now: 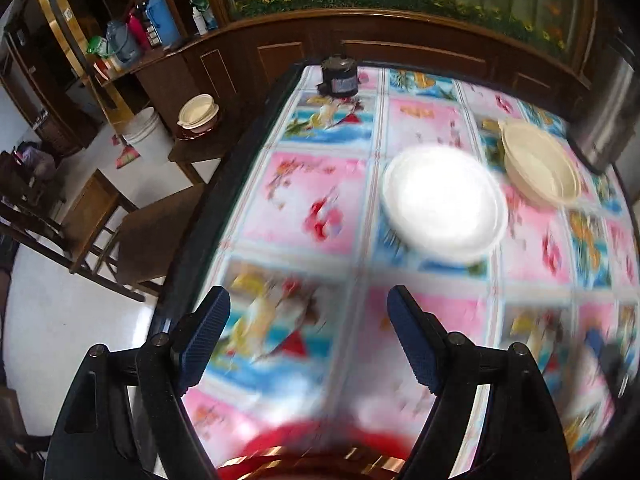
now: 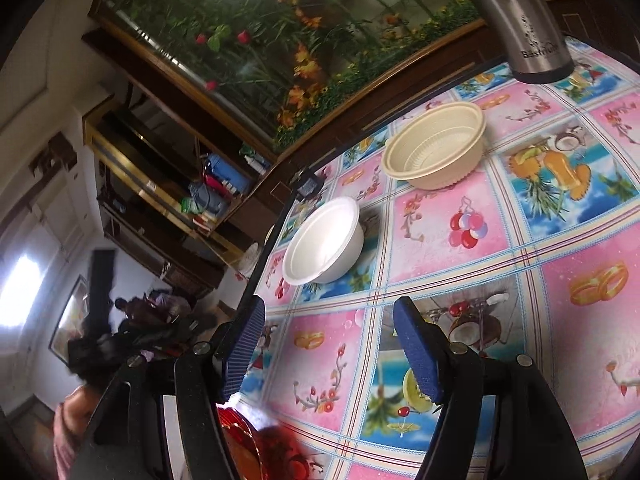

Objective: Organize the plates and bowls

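A white bowl [image 1: 442,204] [image 2: 324,240] sits upright on the patterned tablecloth, with a cream ribbed bowl [image 1: 540,162] [image 2: 434,146] behind and to its right. A red plate with a gold rim [image 1: 320,454] [image 2: 256,446] lies at the near edge, just under both grippers. My left gripper [image 1: 308,338] is open above the cloth, nothing between its blue pads. My right gripper [image 2: 332,350] also stands open and empty, well short of the white bowl. The left wrist view is blurred.
A steel kettle [image 2: 524,20] [image 1: 608,116] stands at the table's far right. A small dark device [image 1: 340,76] sits at the far edge. Wooden stools [image 1: 132,236] and a white bucket [image 1: 146,134] stand left of the table; a bowl stack [image 1: 198,114] rests on one stool.
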